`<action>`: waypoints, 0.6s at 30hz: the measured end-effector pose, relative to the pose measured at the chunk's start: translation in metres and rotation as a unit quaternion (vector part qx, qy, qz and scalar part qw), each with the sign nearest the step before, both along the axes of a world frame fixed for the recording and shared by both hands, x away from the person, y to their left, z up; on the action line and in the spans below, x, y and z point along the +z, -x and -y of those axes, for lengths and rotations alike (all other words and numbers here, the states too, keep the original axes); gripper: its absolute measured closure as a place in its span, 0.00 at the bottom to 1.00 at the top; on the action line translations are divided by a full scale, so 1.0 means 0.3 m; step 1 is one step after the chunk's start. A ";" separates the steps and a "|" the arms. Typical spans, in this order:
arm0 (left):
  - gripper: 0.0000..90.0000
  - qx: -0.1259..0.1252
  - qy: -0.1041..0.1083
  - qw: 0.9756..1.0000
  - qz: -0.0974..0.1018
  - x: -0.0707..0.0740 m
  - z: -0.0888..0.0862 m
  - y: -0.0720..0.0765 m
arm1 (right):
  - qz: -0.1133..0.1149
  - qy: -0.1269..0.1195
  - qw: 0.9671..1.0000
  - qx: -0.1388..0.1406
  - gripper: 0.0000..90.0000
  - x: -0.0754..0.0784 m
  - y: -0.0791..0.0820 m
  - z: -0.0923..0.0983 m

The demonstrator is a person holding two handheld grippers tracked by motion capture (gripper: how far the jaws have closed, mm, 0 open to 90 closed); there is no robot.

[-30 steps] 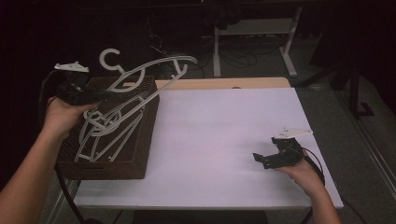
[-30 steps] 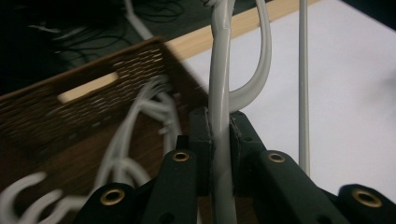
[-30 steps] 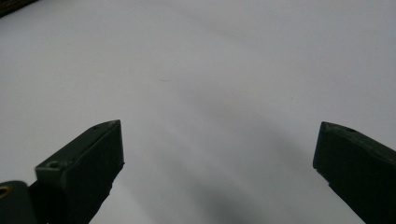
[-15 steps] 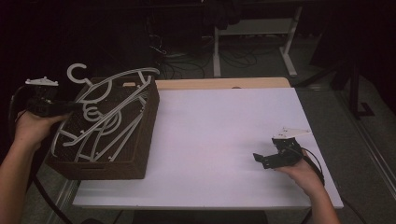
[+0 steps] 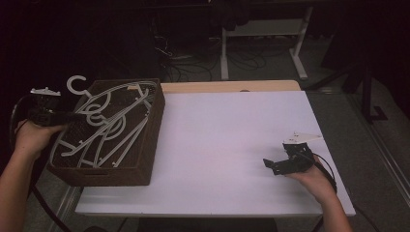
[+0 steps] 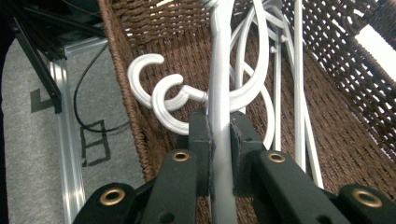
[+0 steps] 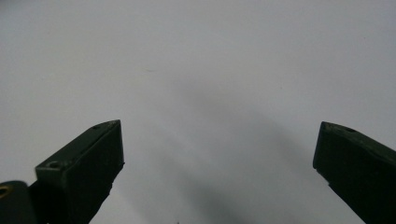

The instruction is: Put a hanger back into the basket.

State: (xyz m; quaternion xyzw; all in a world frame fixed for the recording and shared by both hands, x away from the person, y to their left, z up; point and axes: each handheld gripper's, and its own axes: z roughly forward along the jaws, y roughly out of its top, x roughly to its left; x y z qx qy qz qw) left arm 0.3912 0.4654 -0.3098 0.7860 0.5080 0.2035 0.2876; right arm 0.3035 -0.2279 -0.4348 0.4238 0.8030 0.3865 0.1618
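Note:
A brown wicker basket [image 5: 116, 175] sits at the table's left edge and holds several white plastic hangers [image 5: 113, 130]. My left gripper [image 5: 73, 116] reaches over the basket's left rim and is shut on the bar of one white hanger [image 6: 219, 70]. That hanger lies low over the others, and its hook [image 5: 76, 83] pokes out past the rim. In the left gripper view the pads [image 6: 200, 135] pinch the bar, with two more hooks [image 6: 161, 100] just left of it. My right gripper [image 5: 269, 165] rests on the white table [image 5: 232, 130] at the right, open [image 7: 219, 154] with nothing between its jaws.
The basket's woven wall [image 6: 126, 70] rises close on the left in the left gripper view, with an aluminium frame rail [image 6: 65, 130] and grey floor beyond it. A strip of bare wood [image 5: 227, 86] runs along the table's far edge. Desk legs and cables [image 5: 227, 53] stand behind.
My left gripper has moved left and down with the hanger, which was raised and tilted above the basket and now lies low in it. The right gripper has stayed put.

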 end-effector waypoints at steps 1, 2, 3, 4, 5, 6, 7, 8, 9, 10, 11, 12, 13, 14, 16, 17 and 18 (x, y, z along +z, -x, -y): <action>0.91 0.001 -0.001 1.000 -0.001 -0.004 0.003 -0.003 | 0.000 0.001 1.000 0.000 0.02 0.000 0.000 0.000; 0.91 0.001 -0.001 1.000 -0.004 -0.011 0.007 -0.007 | 0.000 0.001 1.000 -0.001 0.02 0.000 0.000 0.000; 0.91 0.001 0.001 1.000 -0.006 -0.018 0.009 -0.011 | 0.000 0.001 1.000 -0.001 0.02 0.001 0.000 0.000; 0.91 0.002 0.003 1.000 -0.007 -0.028 0.011 -0.015 | 0.001 0.001 1.000 -0.001 0.02 0.002 0.001 0.000; 0.91 0.002 0.003 1.000 -0.012 -0.041 0.013 -0.019 | 0.001 0.001 1.000 -0.001 0.02 0.002 0.001 0.000; 0.91 0.004 0.005 1.000 -0.015 -0.052 0.015 -0.022 | 0.001 0.002 1.000 -0.001 0.02 0.002 0.001 0.000; 0.90 0.004 0.007 1.000 -0.018 -0.060 0.015 -0.023 | 0.002 0.002 1.000 -0.001 0.02 0.002 0.002 0.000; 0.88 0.005 0.011 1.000 -0.020 -0.070 0.013 -0.024 | 0.002 0.002 1.000 -0.001 0.02 0.003 0.002 0.000; 0.79 0.007 0.016 1.000 -0.016 -0.073 0.012 -0.023 | 0.002 0.001 1.000 -0.002 0.02 0.003 0.003 0.001; 0.71 0.010 0.024 1.000 -0.012 -0.073 0.010 -0.021 | 0.002 0.001 1.000 -0.001 0.02 0.004 0.003 0.001; 0.68 0.012 0.024 1.000 -0.011 -0.070 0.008 -0.020 | 0.003 0.001 1.000 -0.001 0.02 0.004 0.003 0.002; 0.67 0.010 0.028 1.000 -0.007 -0.065 0.007 -0.017 | 0.003 0.001 1.000 -0.002 0.02 0.005 0.003 0.003; 0.65 0.009 0.036 0.999 -0.004 -0.063 0.008 -0.015 | 0.003 0.001 1.000 -0.002 0.02 0.006 0.003 0.004; 0.63 0.005 0.044 0.999 -0.003 -0.059 0.010 -0.012 | 0.005 0.001 1.000 -0.002 0.02 0.007 0.003 0.005; 0.60 -0.007 0.056 0.998 -0.001 -0.050 0.021 -0.005 | 0.005 0.000 1.000 -0.003 0.02 0.010 0.004 0.006; 0.57 -0.014 0.063 0.998 0.002 -0.045 0.028 -0.001 | 0.005 0.000 1.000 -0.002 0.02 0.011 0.004 0.006; 0.55 -0.020 0.071 0.997 0.006 -0.040 0.037 0.004 | 0.006 0.001 1.000 -0.002 0.02 0.013 0.005 0.007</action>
